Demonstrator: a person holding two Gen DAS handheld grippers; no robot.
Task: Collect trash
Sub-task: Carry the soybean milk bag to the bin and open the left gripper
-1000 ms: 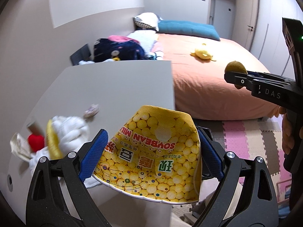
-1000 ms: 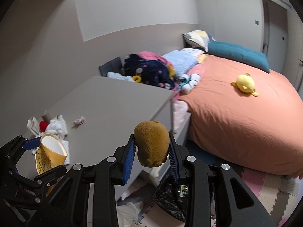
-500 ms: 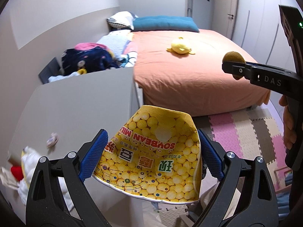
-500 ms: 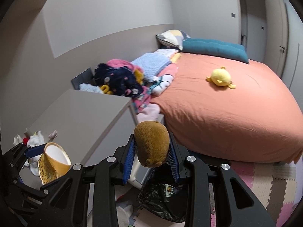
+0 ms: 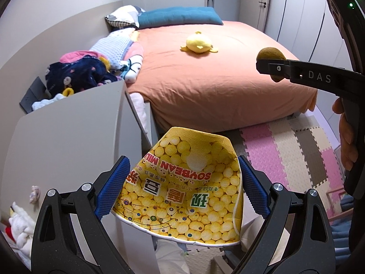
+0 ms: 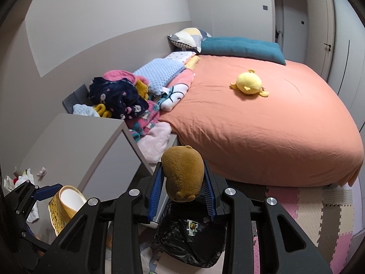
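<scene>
The left gripper pinches a light, crushable paper cup by its sidewalls between the fingers, while the right gripper squeezes a soft brown plush, the black bin bag just below its fingertips.

"SOYBEAN MIL" — yellow paper cup, "DAS" — right gripper

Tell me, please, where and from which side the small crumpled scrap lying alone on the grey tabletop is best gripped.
Grip the small crumpled scrap across its middle, coming straight down from above. It lies low and loose on the grey tabletop, apart from the white tissue pile, so a side approach would probably just push it along.
</scene>
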